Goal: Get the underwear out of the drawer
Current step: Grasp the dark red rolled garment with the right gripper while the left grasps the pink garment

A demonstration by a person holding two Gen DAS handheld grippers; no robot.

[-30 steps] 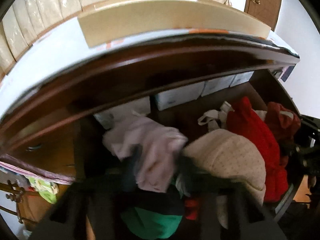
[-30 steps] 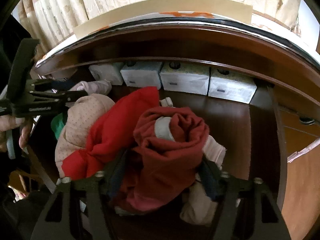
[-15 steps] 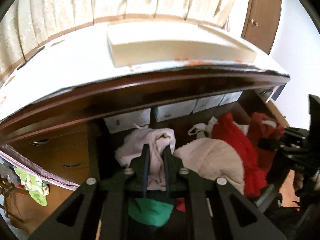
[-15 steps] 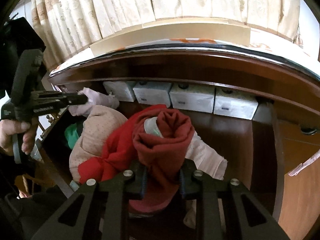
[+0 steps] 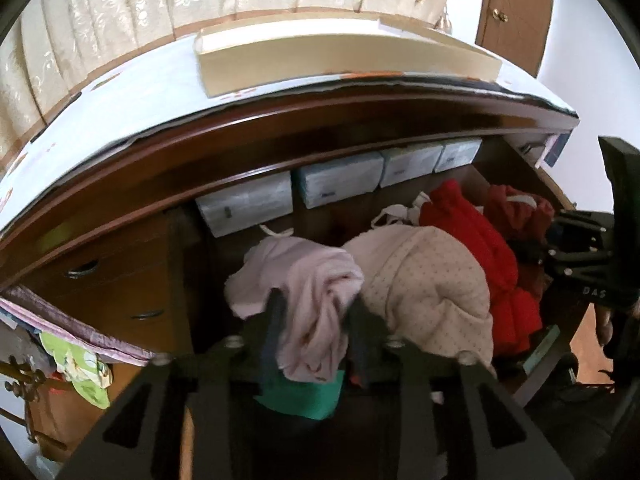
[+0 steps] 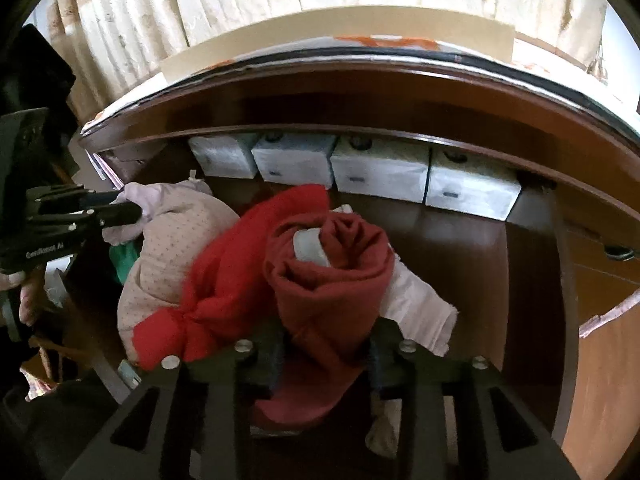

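Observation:
The open wooden drawer [image 5: 544, 344] holds a heap of underwear. My left gripper [image 5: 318, 320] has a pale pink garment [image 5: 316, 280] bunched between its fingers; the jaws are opening and the cloth still touches both pads. My right gripper [image 6: 324, 352] has a rolled dark red garment [image 6: 332, 272] pinched between its fingers, and its jaws are opening too. Between the two lie a beige dotted piece [image 5: 424, 288] and a bright red one [image 6: 240, 264]. The left gripper [image 6: 120, 212] shows at the left of the right wrist view, with a hand below it.
Several white boxes [image 6: 380, 172] line the back of the drawer [image 6: 532, 288]. A green garment [image 5: 304, 396] lies under the pink one. The dresser top overhangs with a flat cardboard box [image 5: 340, 56] on it. Smaller drawers with handles [image 5: 148, 314] stand at the left, curtains behind.
The left jaws closed tight on the pink garment, then widened, and the view drew back from the drawer. The right jaws narrowed on the dark red roll, then widened.

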